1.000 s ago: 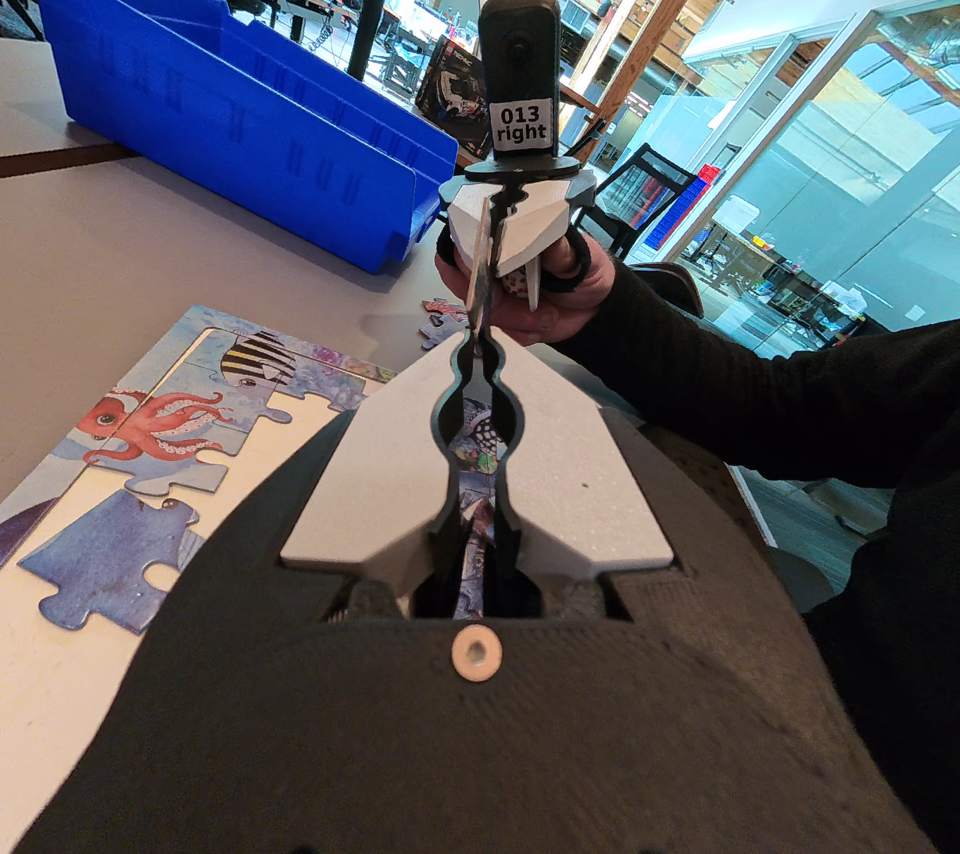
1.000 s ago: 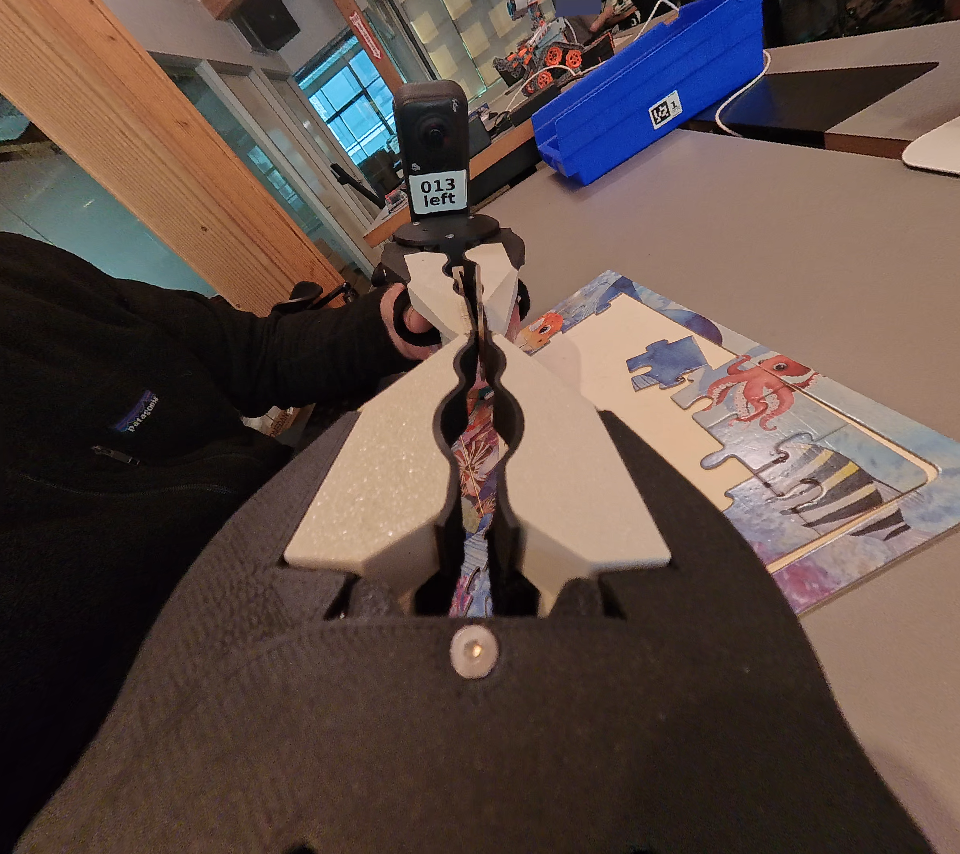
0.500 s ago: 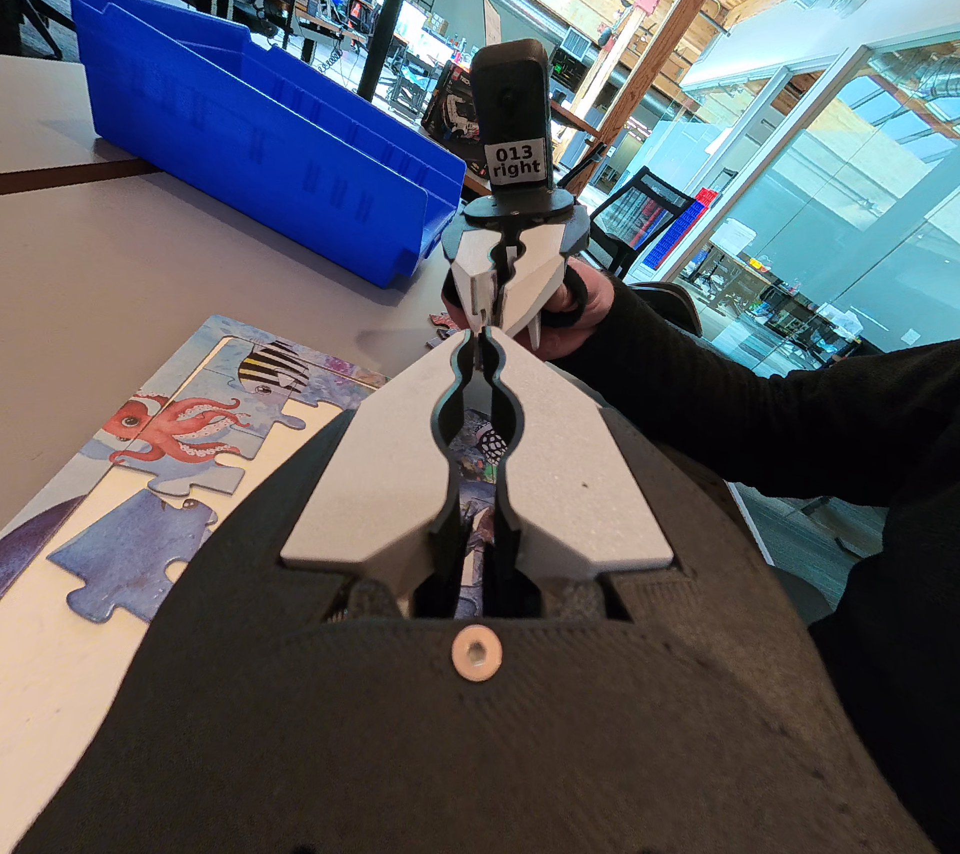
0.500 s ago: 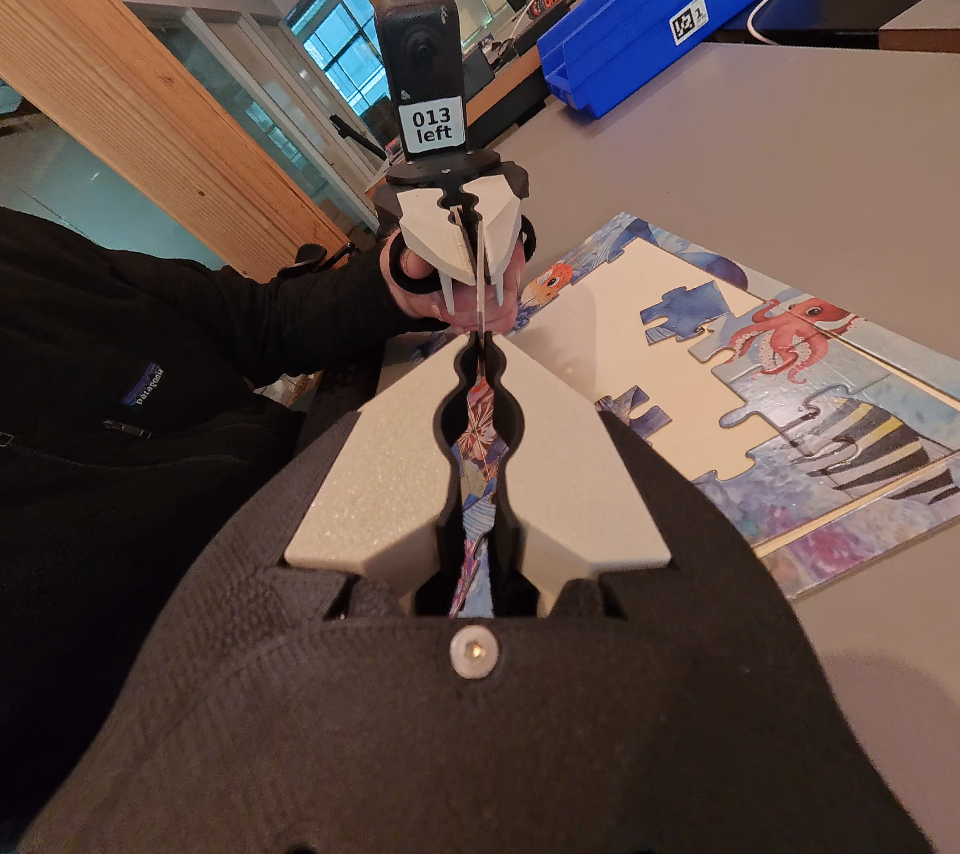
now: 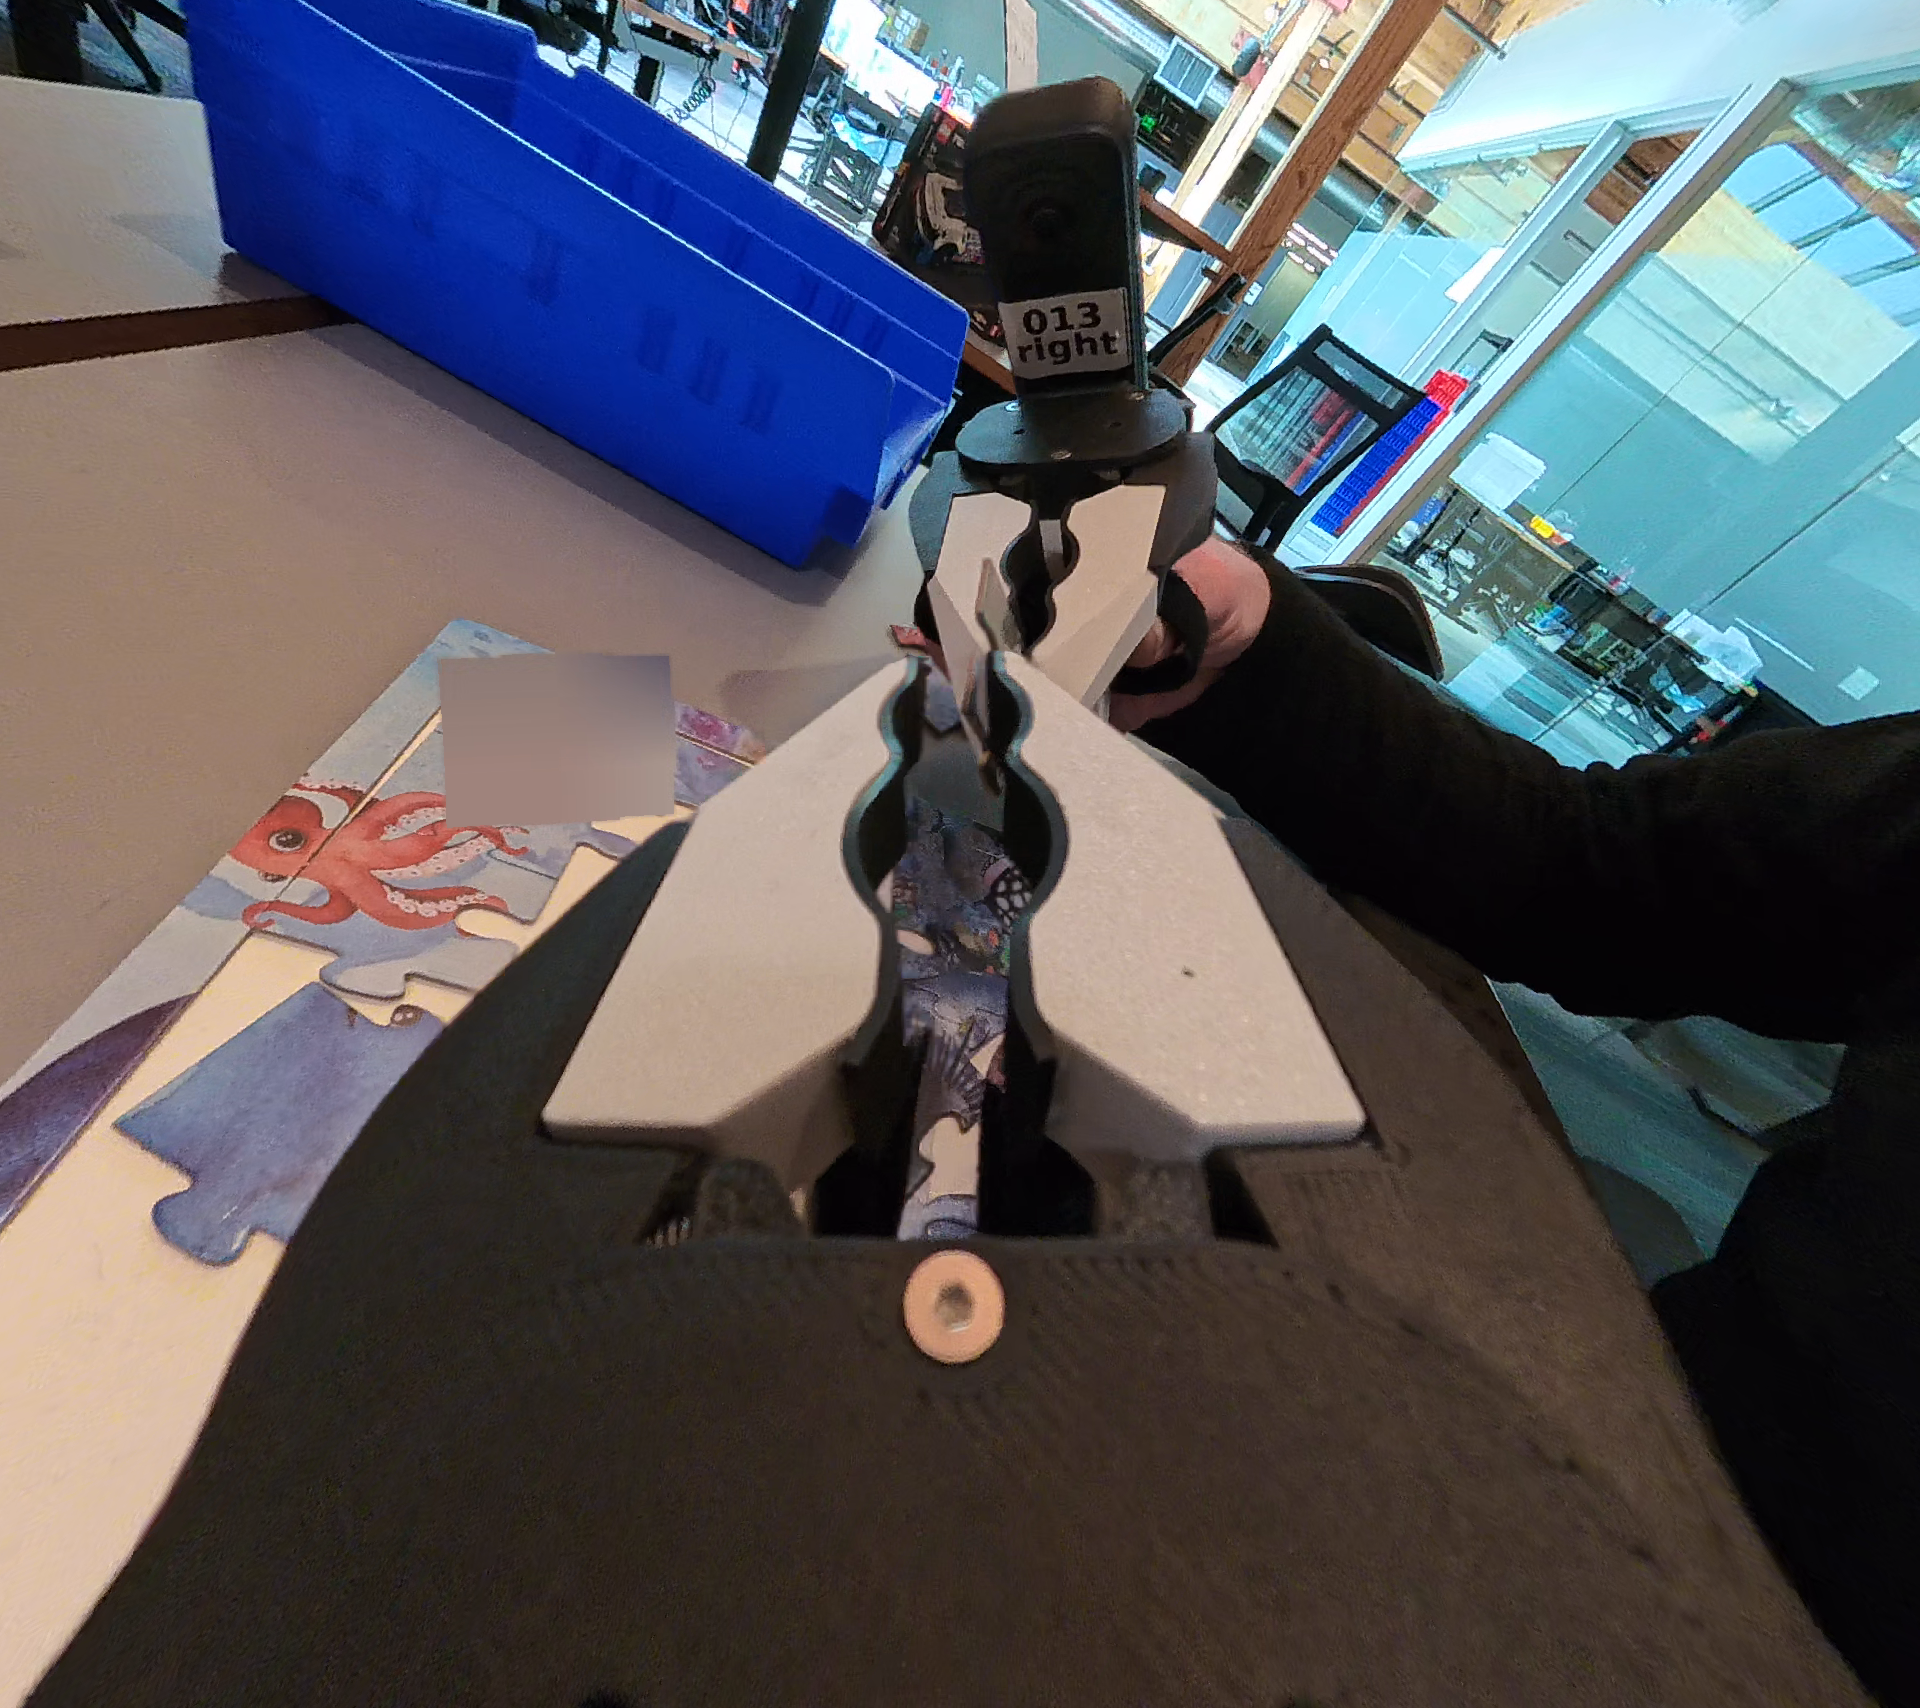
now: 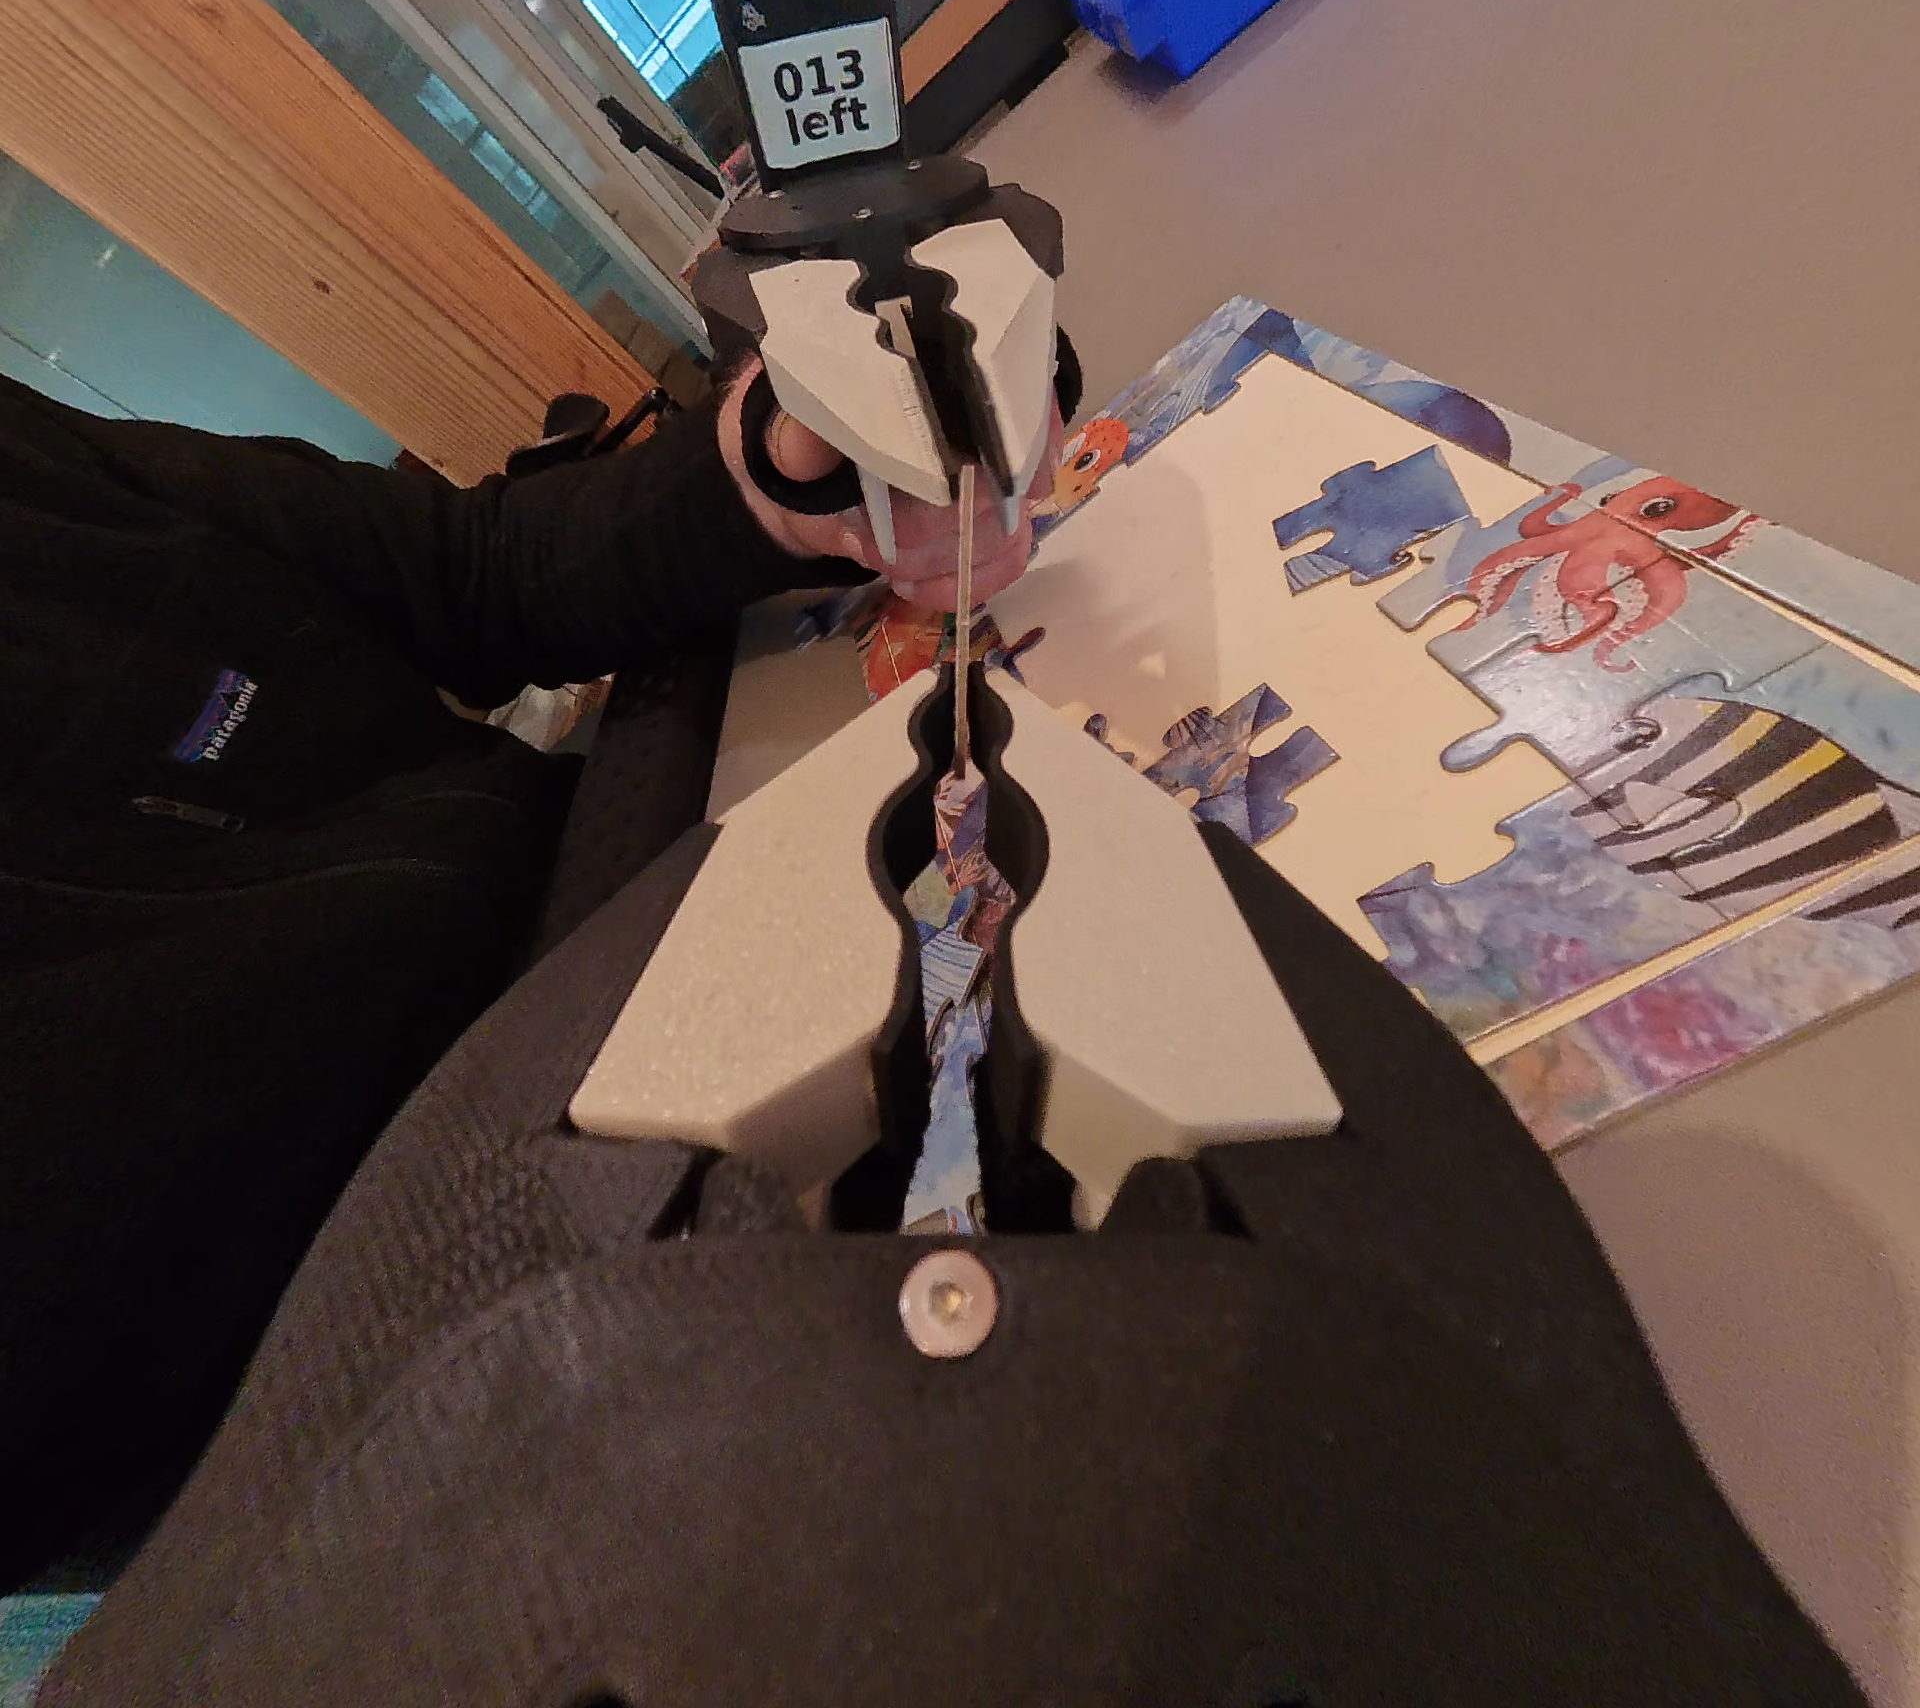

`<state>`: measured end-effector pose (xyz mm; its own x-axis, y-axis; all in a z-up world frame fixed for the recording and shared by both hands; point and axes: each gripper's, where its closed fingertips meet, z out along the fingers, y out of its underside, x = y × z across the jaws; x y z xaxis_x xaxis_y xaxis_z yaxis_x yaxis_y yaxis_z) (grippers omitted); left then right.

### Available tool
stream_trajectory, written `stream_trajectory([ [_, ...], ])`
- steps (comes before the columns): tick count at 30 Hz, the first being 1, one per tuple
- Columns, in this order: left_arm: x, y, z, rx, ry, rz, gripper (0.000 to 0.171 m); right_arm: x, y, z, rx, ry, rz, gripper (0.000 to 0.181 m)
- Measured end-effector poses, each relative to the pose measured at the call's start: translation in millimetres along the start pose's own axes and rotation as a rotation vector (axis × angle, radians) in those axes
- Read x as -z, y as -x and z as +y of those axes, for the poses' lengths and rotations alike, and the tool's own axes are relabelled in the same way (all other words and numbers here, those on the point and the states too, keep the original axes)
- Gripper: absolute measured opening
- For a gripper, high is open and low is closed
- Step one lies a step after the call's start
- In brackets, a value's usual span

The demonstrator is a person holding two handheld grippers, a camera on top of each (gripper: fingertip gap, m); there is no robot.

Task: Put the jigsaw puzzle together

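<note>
The left gripper (image 5: 951, 682) is closed on a puzzle piece (image 5: 951, 910) held edge-on between its white fingers (image 5: 748, 931), the printed face showing in the gap. The right gripper (image 6: 961, 702) is likewise clamped on a second puzzle piece (image 6: 961, 962), also held on edge. The two grippers are pointed at each other above the near edge of the grey table (image 6: 1558, 152), tip to tip. In the right wrist view a thin card edge (image 6: 966, 609) is seen running from the left gripper's tips into the right gripper's tips, so the pieces meet or overlap there; whether they are locked together cannot be told.

The puzzle tray (image 6: 1226, 536) lies flat on the table beside the grippers. An octopus section (image 6: 1600, 567) and a striped fish section (image 6: 1725, 806) are seated in it, and loose blue pieces (image 6: 1371, 515) lie on its bare cream floor. A blue bin (image 5: 540, 276) stands farther back on the table.
</note>
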<state>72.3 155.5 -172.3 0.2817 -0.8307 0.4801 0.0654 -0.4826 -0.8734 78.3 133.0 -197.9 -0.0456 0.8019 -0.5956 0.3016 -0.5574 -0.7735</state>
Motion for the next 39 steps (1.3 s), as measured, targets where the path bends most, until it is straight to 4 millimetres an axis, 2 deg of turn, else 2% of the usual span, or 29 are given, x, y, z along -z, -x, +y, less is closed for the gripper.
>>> stream_trajectory([
  [1, 1, 2, -2, 0.008, -0.007, -0.002, 0.018, 2, -1, -2, -0.002, -0.013, 0.003, 0.000],
  [5, 1, -2, -2, 0.054, -0.010, 0.054, 0.027, 9, -2, -10, -0.010, -0.063, 0.003, 0.000],
  [8, -8, -11, 7, 0.026, 0.030, 0.080, 0.014, 8, 0, -10, -0.005, -0.061, -0.004, 0.000],
  [10, -12, -8, 7, 0.027, 0.024, 0.060, 0.001, 7, 1, -9, -0.002, -0.050, -0.008, 0.000],
  [13, -13, -7, 3, 0.052, 0.008, 0.072, 0.000, 10, -1, -11, -0.002, -0.058, 0.010, 0.003],
  [14, -14, -4, 4, 0.054, 0.013, 0.053, 0.000, 13, -4, -11, -0.009, -0.055, 0.030, 0.011],
  [15, -14, 1, 6, 0.058, 0.031, 0.031, 0.000, 18, -7, -12, -0.014, -0.053, 0.050, 0.019],
  [18, -20, 9, 19, 0.090, 0.100, -0.002, 0.000, 40, -28, -9, 0.014, -0.024, 0.197, 0.019],
  [22, -36, 10, 44, 0.088, 0.221, -0.020, 0.000, 55, -31, -11, 0.002, -0.051, 0.197, 0.019],
  [25, -45, 11, 49, 0.098, 0.245, -0.030, 0.000, 53, -34, 1, -0.002, 0.006, 0.202, 0.011],
  [29, -49, 13, 54, 0.113, 0.275, -0.036, 0.000, 48, -38, 17, -0.025, 0.090, 0.204, 0.010],
  [32, -51, 15, 59, 0.122, 0.311, -0.047, 0.000, 48, -45, 23, -0.026, 0.119, 0.235, 0.004],
  [39, -54, 23, 74, 0.063, 0.421, -0.120, 0.001, 47, -52, 37, -0.088, 0.170, 0.234, 0.002],
])
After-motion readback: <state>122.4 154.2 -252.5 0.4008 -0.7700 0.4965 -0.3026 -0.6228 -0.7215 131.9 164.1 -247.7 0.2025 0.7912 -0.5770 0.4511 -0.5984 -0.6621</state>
